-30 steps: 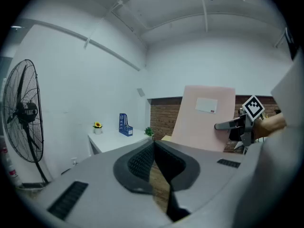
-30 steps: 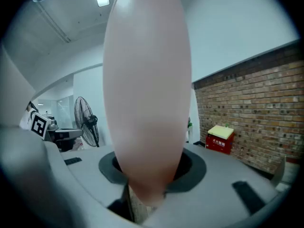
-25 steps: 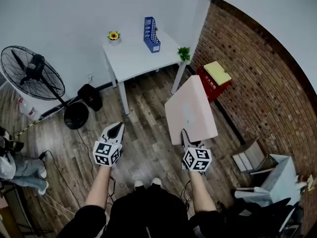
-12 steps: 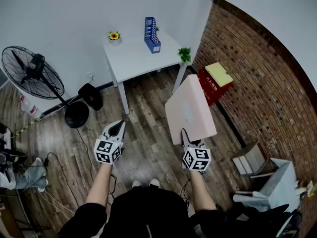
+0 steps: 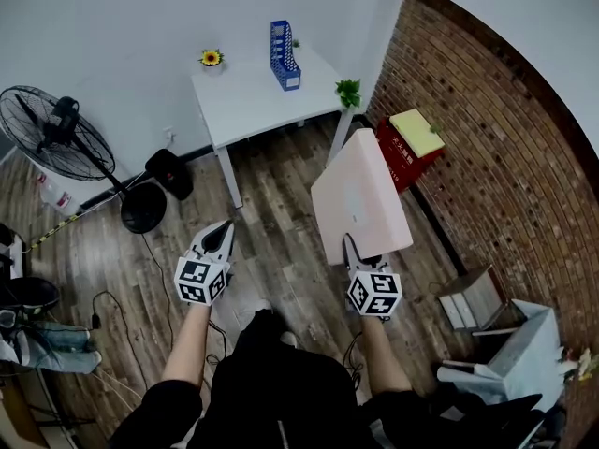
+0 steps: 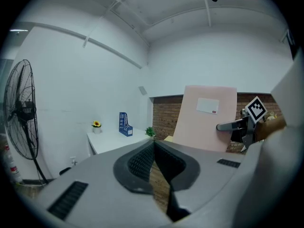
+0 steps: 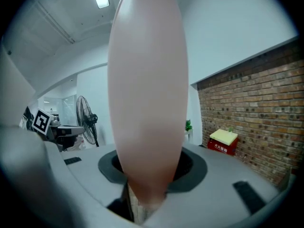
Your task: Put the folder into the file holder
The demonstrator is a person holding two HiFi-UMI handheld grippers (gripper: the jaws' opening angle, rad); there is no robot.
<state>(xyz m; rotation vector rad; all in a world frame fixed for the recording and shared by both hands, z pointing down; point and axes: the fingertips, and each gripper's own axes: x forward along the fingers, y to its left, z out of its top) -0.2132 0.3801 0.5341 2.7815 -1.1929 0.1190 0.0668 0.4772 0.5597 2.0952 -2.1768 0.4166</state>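
Observation:
My right gripper [image 5: 354, 249] is shut on the lower edge of a large pink folder [image 5: 360, 199], which stands upright over the wooden floor. In the right gripper view the folder [image 7: 147, 94] fills the middle, edge on, clamped between the jaws. The blue file holder [image 5: 284, 61] stands on the white table [image 5: 253, 110] by the far wall, well ahead of both grippers. My left gripper [image 5: 225, 229] is shut and empty, held level to the folder's left. From the left gripper view the file holder [image 6: 125, 125] shows small on the table and the folder [image 6: 204, 118] at the right.
A black standing fan [image 5: 61, 143] is at the left, with cables across the floor. On the table stand a sunflower pot [image 5: 211, 59] and a small green plant [image 5: 348, 92]. A red box with a yellow top [image 5: 409, 146] sits by the brick wall [image 5: 505, 157].
The folder stays gripped in the right gripper. Both grippers keep their pose while the view drifts slightly, so the table and fan sit a little further left in the picture.

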